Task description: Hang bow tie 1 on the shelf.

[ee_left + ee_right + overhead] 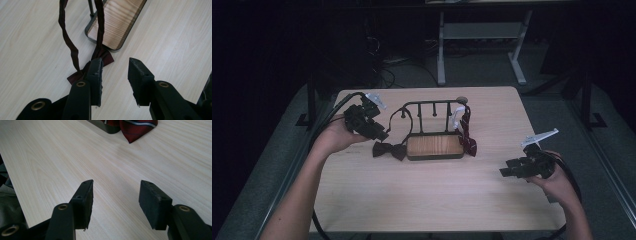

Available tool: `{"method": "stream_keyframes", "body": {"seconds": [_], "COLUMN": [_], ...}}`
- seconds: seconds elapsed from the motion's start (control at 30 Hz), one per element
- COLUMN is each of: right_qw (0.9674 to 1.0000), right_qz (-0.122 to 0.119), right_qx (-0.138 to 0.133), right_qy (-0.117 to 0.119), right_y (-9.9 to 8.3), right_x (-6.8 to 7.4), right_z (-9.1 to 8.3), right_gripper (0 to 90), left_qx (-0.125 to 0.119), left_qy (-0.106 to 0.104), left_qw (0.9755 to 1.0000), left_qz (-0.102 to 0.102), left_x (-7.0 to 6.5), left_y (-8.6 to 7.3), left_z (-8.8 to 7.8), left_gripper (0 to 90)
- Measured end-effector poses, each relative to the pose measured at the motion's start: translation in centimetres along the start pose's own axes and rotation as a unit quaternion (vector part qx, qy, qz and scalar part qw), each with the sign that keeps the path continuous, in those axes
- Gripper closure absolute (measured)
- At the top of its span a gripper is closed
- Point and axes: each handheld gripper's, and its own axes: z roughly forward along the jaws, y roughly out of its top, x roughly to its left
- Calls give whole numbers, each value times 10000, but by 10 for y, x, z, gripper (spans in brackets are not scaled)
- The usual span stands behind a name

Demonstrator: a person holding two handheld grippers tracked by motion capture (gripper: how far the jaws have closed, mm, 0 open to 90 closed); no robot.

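Dim room, grey floor (482, 75), prob. desk frame (479, 35)

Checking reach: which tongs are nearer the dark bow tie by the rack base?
Left. The left tongs sit right over the dark bow tie, jaws open; the right tongs hover far off, beyond the rack.

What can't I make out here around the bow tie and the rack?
- Bow tie: left gripper view, its left jaw covers the knot.
- Strap's top: left gripper view, cut off by the edge.
- Striped tie: right gripper view, cropped.
- Rack hooks: high view, too dark and small.
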Motion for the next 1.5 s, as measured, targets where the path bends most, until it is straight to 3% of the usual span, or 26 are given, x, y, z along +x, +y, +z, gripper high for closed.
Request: {"method": "stream_keyframes", "body": {"seconds": [0.87,1.5], "right_qw": [10000,10000], "right_qz": [7,2], "right_qx": [26,52], "right_qy": [-10,-12], "right_y": [0,-1], "right_x": [0,0], "right_z": [2,4], "right_gripper": [451,451], "left_qx": [-92,-177], "left_qy": [-61,-83], "left_qw": [9998,9996], "left_qz": [-143,-211], "left_x": [-6,-11], "left_y": [-30,-43], "left_z": [15,24], "left_gripper": [532,449]}}
